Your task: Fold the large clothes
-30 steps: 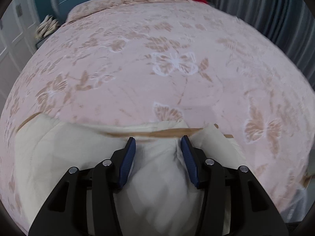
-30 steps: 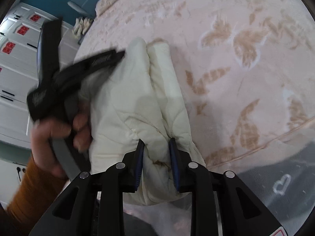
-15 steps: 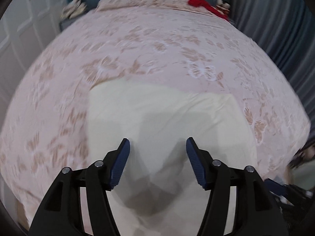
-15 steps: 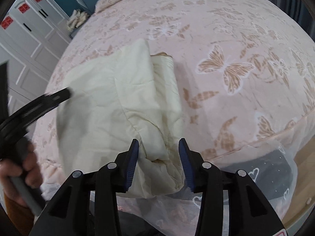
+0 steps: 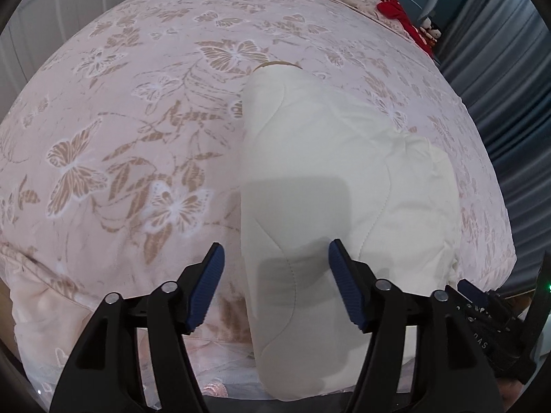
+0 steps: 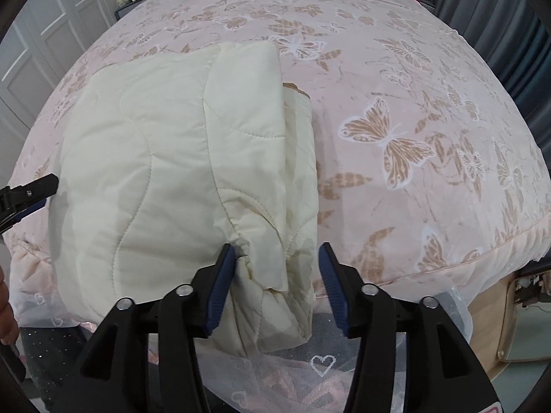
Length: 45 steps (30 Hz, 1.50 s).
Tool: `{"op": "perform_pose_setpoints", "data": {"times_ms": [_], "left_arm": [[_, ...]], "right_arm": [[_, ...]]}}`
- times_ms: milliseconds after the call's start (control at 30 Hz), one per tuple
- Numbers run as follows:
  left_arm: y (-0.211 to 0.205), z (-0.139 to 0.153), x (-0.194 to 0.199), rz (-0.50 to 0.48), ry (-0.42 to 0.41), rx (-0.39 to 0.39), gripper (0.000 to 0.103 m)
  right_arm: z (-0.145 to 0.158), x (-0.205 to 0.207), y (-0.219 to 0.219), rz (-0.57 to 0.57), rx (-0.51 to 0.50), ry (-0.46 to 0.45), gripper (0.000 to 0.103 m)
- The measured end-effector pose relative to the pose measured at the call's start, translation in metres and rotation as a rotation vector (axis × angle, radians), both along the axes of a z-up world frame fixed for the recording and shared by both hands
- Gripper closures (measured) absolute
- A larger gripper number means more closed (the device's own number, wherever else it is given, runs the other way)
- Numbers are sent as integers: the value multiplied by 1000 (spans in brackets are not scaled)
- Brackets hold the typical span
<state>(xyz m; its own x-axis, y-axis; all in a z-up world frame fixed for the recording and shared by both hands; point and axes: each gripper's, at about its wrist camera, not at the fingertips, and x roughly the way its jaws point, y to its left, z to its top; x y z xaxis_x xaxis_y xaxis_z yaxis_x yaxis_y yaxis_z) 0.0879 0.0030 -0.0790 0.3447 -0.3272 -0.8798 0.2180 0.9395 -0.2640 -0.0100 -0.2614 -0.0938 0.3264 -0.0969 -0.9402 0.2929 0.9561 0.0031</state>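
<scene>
While both tongs, left tongs [image 5: 276, 282] and right tongs [image 6: 277, 282], are opening and grip nothing, the quilted garment [image 6: 179, 172] lies folded at the bed's [image 6: 430, 103] near edge; folding appears nearly complete.

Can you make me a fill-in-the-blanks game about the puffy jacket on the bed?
1. The cream quilted jacket lies folded on a pink bedspread printed with ____.
2. The pads of the right gripper are coloured ____.
3. The heap of clothes at the far end of the bed is ____.
4. In the right wrist view, the left gripper pokes in at the ____ edge.

Missing words: butterflies; blue; red; left
</scene>
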Motion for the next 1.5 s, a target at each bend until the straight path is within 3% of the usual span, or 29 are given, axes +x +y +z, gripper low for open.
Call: {"op": "perform_pose_setpoints", "data": {"times_ms": [67,233,300,467,600,667,767,833,967,1033,1067,1167,1333,1400,1500], "left_arm": [[3,-6,1,11,3,-24,26],[18,-31,11,62,113,-207,17],[19,-36,12,68,124,-231,15],[15,-45,13,71,131,-239,11],[8,-35,9,43,89,-187,11],[2,-31,8,2,56,-152,11],[-5,-37,10,-27,77,-191,5],[-9,-43,12,-25,77,-188,5],[-14,-47,15,-29,77,-193,5],[-14,-47,17,-36,88,-193,5],[-14,-46,18,-40,94,-191,7],[-19,-36,21,-57,93,-185,23],[-27,-7,22,-117,37,-173,48],[-30,9,19,-147,-17,-158,52],[-33,34,19,-190,-103,-141,56]], "right_arm": [[-7,3,-1,-2,7,17,44],[-19,8,-4,-16,43,35,39],[-24,10,-4,-16,40,42,38],[-16,8,-5,-28,45,45,37],[-8,4,-11,-28,80,27,36],[-17,6,-16,-34,129,36,35],[-32,10,-26,-56,211,35,24],[-47,11,-39,-91,317,27,18],[-74,10,-58,-149,551,0,15],[-80,9,-60,-165,601,-18,14],[-80,8,-59,-164,605,-31,14],[-71,9,-52,-134,598,-58,35],[-29,12,-27,-52,442,-105,61],[-9,14,-15,-13,390,-147,69],[12,21,5,29,297,-186,70]]}}
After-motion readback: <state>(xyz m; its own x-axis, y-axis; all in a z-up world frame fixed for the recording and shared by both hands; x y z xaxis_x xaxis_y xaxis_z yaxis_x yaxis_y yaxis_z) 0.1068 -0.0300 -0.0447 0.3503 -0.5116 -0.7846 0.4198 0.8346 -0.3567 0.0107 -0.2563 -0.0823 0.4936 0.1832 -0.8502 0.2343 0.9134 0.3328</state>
